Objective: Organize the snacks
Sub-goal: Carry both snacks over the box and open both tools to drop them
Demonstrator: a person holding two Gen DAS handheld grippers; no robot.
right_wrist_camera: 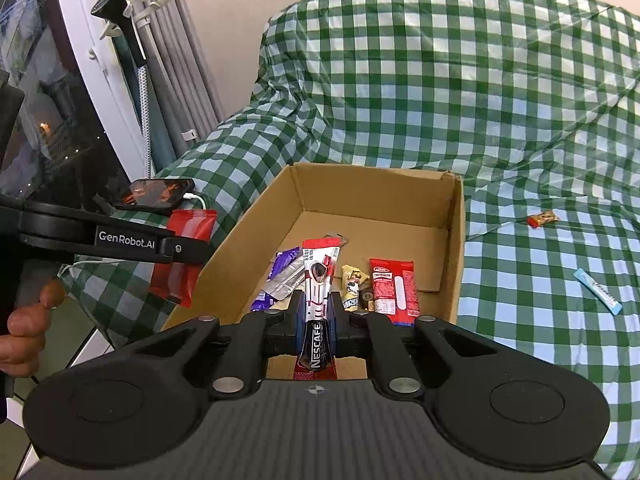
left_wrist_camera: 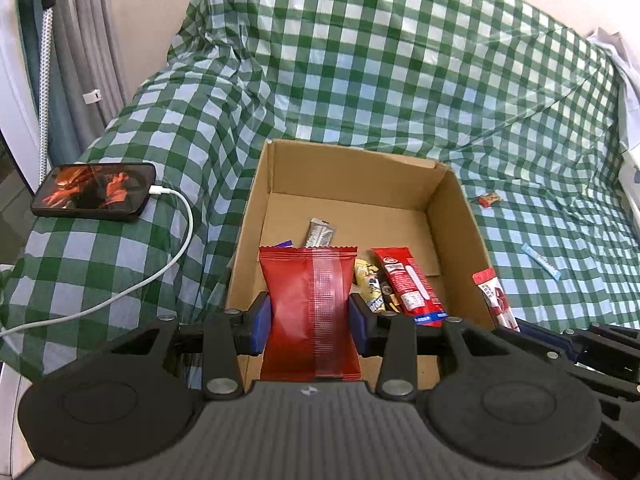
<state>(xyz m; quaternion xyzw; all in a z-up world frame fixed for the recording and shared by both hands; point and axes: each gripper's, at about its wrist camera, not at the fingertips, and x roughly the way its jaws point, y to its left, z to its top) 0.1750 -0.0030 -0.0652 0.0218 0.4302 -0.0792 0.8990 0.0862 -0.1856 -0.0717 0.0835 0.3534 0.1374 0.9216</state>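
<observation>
My left gripper [left_wrist_camera: 309, 322] is shut on a red snack bag [left_wrist_camera: 308, 300] and holds it at the near edge of an open cardboard box [left_wrist_camera: 460, 216]. My right gripper [right_wrist_camera: 317, 316] is shut on a Nescafe coffee stick [right_wrist_camera: 318, 296] above the box's near edge [right_wrist_camera: 456, 216]. Inside the box lie a red wafer pack [right_wrist_camera: 394, 290], a yellow candy [right_wrist_camera: 354, 280], a purple wrapper [right_wrist_camera: 282, 266] and a silver packet [left_wrist_camera: 320, 232]. The left gripper with its red bag also shows in the right wrist view [right_wrist_camera: 182, 256], left of the box.
The box sits on a green checked cloth [left_wrist_camera: 360, 60]. On the cloth right of the box lie a small red candy [right_wrist_camera: 542, 218] and a light blue stick [right_wrist_camera: 598, 290]. A phone [left_wrist_camera: 94, 190] with a white cable [left_wrist_camera: 176, 256] lies to the left.
</observation>
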